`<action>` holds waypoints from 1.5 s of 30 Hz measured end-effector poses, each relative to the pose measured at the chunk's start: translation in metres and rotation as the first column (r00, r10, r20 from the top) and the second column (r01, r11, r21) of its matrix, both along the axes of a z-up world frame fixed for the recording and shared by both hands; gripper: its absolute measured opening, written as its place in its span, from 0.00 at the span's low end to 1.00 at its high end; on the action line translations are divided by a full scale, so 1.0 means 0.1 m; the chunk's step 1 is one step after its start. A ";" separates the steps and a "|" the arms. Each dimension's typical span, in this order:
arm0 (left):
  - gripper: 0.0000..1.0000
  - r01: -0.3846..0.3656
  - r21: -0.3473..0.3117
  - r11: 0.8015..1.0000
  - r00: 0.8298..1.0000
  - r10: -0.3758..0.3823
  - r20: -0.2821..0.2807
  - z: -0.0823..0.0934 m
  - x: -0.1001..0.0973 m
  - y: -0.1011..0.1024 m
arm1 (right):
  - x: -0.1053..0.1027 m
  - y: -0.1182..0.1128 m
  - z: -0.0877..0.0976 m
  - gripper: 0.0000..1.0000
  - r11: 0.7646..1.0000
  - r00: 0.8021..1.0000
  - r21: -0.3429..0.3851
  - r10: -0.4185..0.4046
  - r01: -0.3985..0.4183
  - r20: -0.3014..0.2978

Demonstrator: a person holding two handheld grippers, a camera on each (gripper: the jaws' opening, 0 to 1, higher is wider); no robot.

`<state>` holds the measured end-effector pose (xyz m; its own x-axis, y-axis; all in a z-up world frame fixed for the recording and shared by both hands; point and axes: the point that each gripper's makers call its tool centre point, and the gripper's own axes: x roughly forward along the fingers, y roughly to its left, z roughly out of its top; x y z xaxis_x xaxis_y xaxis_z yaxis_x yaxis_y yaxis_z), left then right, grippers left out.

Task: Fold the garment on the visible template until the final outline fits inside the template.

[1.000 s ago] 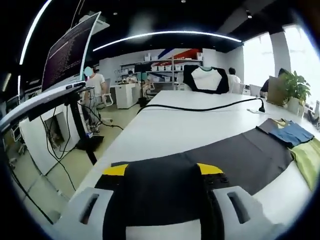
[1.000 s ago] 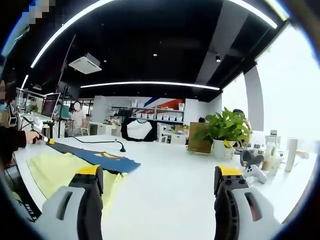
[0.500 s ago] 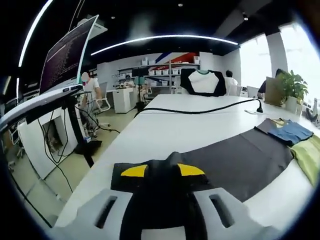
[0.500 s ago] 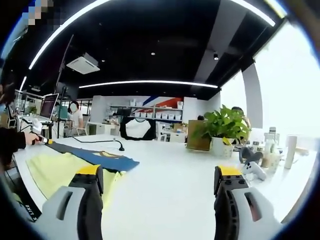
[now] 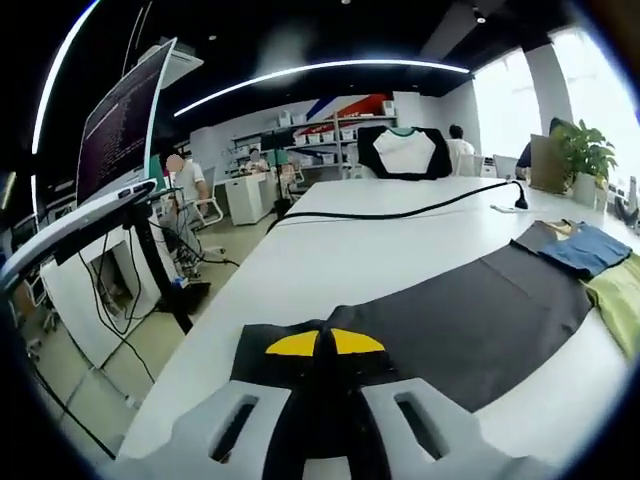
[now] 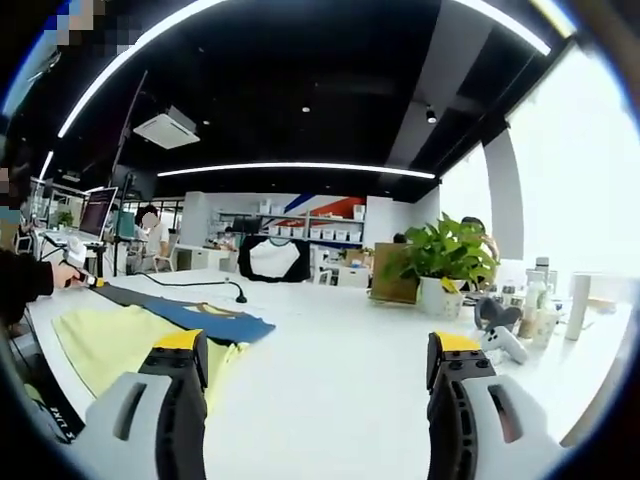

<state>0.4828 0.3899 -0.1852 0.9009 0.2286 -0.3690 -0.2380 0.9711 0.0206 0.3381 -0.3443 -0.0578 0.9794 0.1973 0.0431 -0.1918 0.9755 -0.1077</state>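
Left gripper (image 5: 326,345): jaws pinched nearly together, yellow tips almost touching, a ridge of the dark fabric (image 5: 470,315) bunched between them at its near edge, so I read it as clamped on the cloth. Right gripper (image 6: 312,350): jaws spread wide, nothing between them, held above the white table (image 6: 340,390), not touching anything. Risks, as judgement: the left pinch looks shallow, taken right at the hem, so a quick lift or sideways pull could slip the cloth out; it may also have caught only one layer, which would drag the sheet rather than fold it. With the right gripper free and off to the side, a one-handed pull would likely skew the dark fabric and shift the garment (image 5: 612,300) sitting on its far end, so the outline drifts. Layout from the left gripper: the dark fabric runs from the tips out ahead and to the right across the table; at its far end lie a blue piece (image 5: 588,250) and the yellow-green garment, well apart from the tips. From the right gripper: the yellow-green garment is ahead-left, just past the left jaw, the blue piece beyond it, and the other gripper in a hand (image 6: 62,272) far left. I can't tell whether the dark sheet is the template or part of the clothing.
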 end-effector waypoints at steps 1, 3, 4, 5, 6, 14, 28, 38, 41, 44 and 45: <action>0.02 0.001 -0.025 1.000 1.000 -0.001 -0.004 0.00 0.01 0.00 | 0.00 -0.01 0.00 0.93 1.000 1.000 -0.001 -0.002 0.002 -0.003; 0.02 -0.002 -0.026 1.000 1.000 0.002 -0.003 0.04 0.02 0.03 | 0.00 -0.01 -0.01 0.93 1.000 1.000 0.000 -0.004 0.004 -0.005; 0.02 -0.005 -0.032 0.999 1.000 0.005 -0.001 0.05 0.02 0.03 | 0.01 -0.01 -0.01 0.93 1.000 1.000 -0.001 -0.004 0.004 -0.007; 0.02 -0.009 -0.037 0.999 1.000 0.010 0.003 0.07 0.03 0.03 | 0.01 0.00 0.00 0.93 1.000 1.000 -0.002 -0.004 0.004 -0.007; 0.02 -0.011 -0.039 0.999 1.000 0.011 0.013 0.11 0.03 0.03 | 0.01 0.00 0.00 0.93 1.000 1.000 -0.003 -0.005 0.005 -0.007; 0.02 0.015 -0.022 1.000 0.996 -0.014 0.083 0.51 0.05 -0.12 | -0.01 0.02 0.03 0.93 1.000 1.000 -0.011 -0.012 0.012 -0.007; 0.02 0.127 0.026 0.992 0.979 -0.130 0.159 1.39 0.16 -0.67 | -0.05 -0.02 0.05 0.97 0.999 1.000 -0.042 -0.024 0.024 -0.002; 0.02 0.206 0.132 0.970 0.956 -0.228 0.182 2.02 0.27 -1.19 | -0.06 -0.03 0.04 0.96 1.000 1.000 -0.014 -0.016 0.016 -0.003; 0.02 0.230 0.124 0.965 0.946 -0.252 0.205 2.15 0.29 -1.35 | -0.06 0.01 0.05 0.97 1.000 1.000 0.000 -0.002 0.002 0.010; 0.02 0.252 0.117 0.961 0.936 -0.273 0.223 2.26 0.35 -1.54 | -0.06 0.04 0.09 0.98 1.000 0.999 0.005 0.019 -0.019 0.032; 0.02 0.259 0.110 0.960 0.932 -0.278 0.231 2.30 0.36 -1.59 | -0.06 0.05 0.10 0.98 1.000 0.999 0.008 0.024 -0.024 0.037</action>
<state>0.5191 0.2310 0.0444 0.9923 -0.0158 -0.1231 0.0247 0.9971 0.0715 0.3318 -0.3395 -0.0481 0.9721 0.2203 0.0806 -0.2114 0.9716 -0.1063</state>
